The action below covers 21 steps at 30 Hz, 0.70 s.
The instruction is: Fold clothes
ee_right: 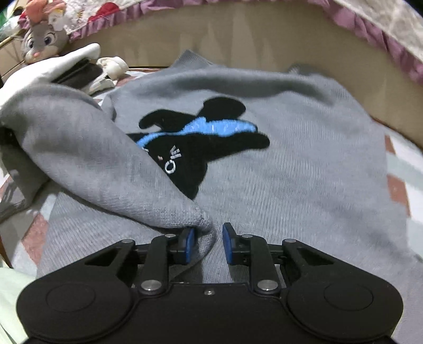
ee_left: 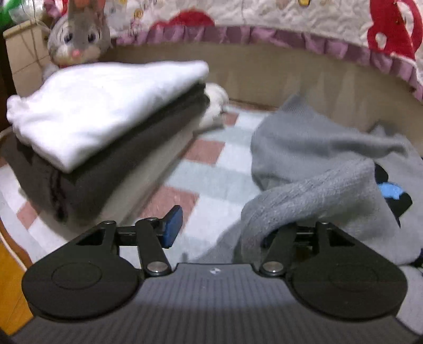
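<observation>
A grey knitted sweater (ee_right: 290, 164) with a black and blue figure on its chest lies spread on the checked bed cover. One side of it is folded over towards the middle. My right gripper (ee_right: 207, 244) stands open, with the folded corner of the sweater lying loosely between its blue pads (ee_right: 188, 246). My left gripper (ee_left: 224, 227) is open; grey sweater cloth (ee_left: 304, 190) drapes over its right finger and hides it, and its left pad (ee_left: 173, 225) is bare.
A stack of folded clothes (ee_left: 105, 119), white on top of dark ones, sits at the left on the checked cover (ee_left: 211, 169). A grey plush rabbit (ee_left: 79, 34) leans behind it. A beige padded wall (ee_right: 238, 34) and a frilled quilt (ee_left: 290, 23) close the far side.
</observation>
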{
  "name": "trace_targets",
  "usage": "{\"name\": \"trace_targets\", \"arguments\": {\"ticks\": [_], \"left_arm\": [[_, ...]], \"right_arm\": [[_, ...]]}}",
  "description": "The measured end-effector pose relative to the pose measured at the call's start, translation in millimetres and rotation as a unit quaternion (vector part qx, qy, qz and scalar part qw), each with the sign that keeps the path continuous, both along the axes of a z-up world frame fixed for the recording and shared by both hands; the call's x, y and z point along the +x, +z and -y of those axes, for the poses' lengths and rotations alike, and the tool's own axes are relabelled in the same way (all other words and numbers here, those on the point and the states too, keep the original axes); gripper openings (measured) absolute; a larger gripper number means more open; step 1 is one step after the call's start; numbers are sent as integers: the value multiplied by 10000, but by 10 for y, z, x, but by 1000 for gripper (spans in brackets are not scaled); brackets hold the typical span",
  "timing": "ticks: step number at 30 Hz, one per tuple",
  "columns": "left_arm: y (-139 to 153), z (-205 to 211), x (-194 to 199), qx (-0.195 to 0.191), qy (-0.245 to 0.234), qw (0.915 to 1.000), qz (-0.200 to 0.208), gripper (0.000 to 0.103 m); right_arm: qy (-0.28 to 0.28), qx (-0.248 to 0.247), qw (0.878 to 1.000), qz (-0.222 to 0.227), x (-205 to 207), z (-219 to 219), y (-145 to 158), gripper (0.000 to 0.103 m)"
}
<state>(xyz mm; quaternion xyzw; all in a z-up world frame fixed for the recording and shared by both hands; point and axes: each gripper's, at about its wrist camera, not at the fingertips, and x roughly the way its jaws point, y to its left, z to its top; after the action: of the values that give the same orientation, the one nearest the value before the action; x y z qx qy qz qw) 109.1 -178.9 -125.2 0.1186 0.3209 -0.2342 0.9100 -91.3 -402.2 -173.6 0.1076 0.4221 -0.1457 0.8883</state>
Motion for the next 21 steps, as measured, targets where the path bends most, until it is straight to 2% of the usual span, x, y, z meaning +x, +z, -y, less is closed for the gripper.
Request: {"name": "trace_targets", "arguments": {"ticks": [2, 3, 4, 6, 8, 10, 12, 15, 16, 18, 19, 20, 21], "left_arm": [[14, 101, -94, 546, 5, 9962, 674, 26], [41, 133, -139, 669, -21, 9932, 950, 23], [87, 149, -184, 655, -74, 9909, 1172, 16], [220, 115, -251, 300, -165, 9890, 1442, 15], [369, 3, -200, -354, -170, 9898, 1367, 15], [516, -117, -120, -1035, -158, 9870, 1215, 15], [556, -141, 67, -1367, -163, 9856, 980, 15], [436, -102, 361, -1301, 40, 9883, 797, 17], [400, -92, 415, -1181, 214, 9889, 879, 17], [377, -130, 461, -905, 599, 9849, 1347, 15], [362, -157, 491, -821, 645, 9832, 1494, 13], [343, -186, 534, -816, 554, 9857, 1369, 14], [324, -214, 584, -842, 445, 9896, 1079, 14]], "right_arm": [[60, -59, 10000, 1, 1, -18, -3, 25], [71, -54, 10000, -1, 6, -25, -1, 25], [82, -48, 10000, -3, 11, -30, 0, 25], [86, -19, 10000, 4, 4, -21, -10, 25], [89, 14, 10000, 12, -3, -10, -20, 25], [55, 124, 9999, 34, -2, 28, -22, 25], [66, 142, 9999, 46, -8, 33, -24, 25], [112, 101, 9999, 42, -10, 20, -27, 25], [126, 90, 9999, 40, -11, 17, -27, 25], [114, 117, 9999, 25, -30, 31, -22, 24], [91, 143, 9998, 36, -47, 51, -24, 23], [68, 173, 9998, 47, -64, 71, -26, 23], [40, 239, 9997, 64, -71, 88, -28, 23]]}}
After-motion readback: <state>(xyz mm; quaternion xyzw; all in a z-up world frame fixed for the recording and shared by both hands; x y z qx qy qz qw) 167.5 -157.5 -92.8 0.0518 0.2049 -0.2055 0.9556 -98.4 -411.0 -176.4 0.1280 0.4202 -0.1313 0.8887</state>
